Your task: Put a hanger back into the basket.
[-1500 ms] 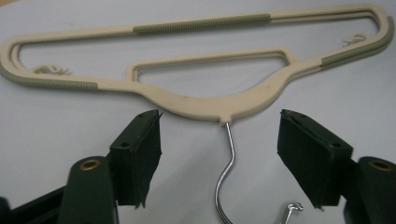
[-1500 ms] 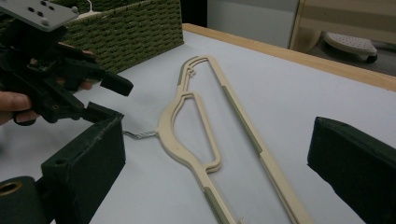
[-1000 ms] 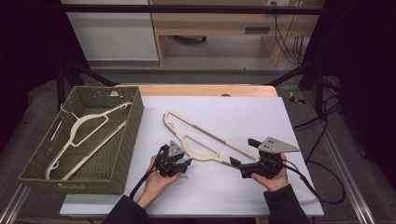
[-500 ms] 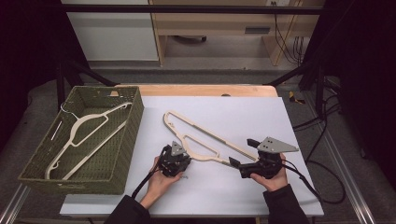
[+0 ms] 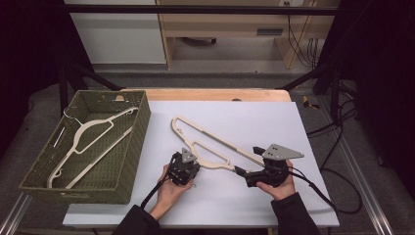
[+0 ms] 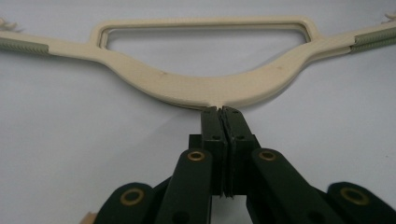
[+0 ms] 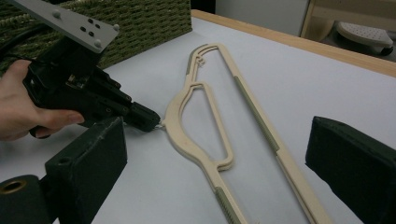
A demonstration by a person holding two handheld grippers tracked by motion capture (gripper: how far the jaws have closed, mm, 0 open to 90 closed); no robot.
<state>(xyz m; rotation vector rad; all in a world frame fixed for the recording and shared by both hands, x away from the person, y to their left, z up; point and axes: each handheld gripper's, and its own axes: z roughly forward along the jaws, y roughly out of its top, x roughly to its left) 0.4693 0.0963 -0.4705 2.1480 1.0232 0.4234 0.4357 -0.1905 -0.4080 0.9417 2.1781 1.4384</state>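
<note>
Green woven basket (image 5: 128, 147) left of the white tabletop (image 5: 254, 117) holds a second hanger (image 5: 93, 134). Cream plastic hanger (image 5: 215, 147) lies flat mid-table, long axis diagonal, far-left to near-right. Left gripper (image 5: 188, 159) just closed, pinching its hook stub; right gripper (image 7: 219, 168) spread around the near end.

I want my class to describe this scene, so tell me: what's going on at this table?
A person works on a cream hanger lying flat on the white table with two handheld grippers. The left gripper has just been closing its jaws on the hanger's thin hook stub at the neck. The right gripper sits with its jaws open around the hanger's near end. A second hanger lies in the green basket.
</note>
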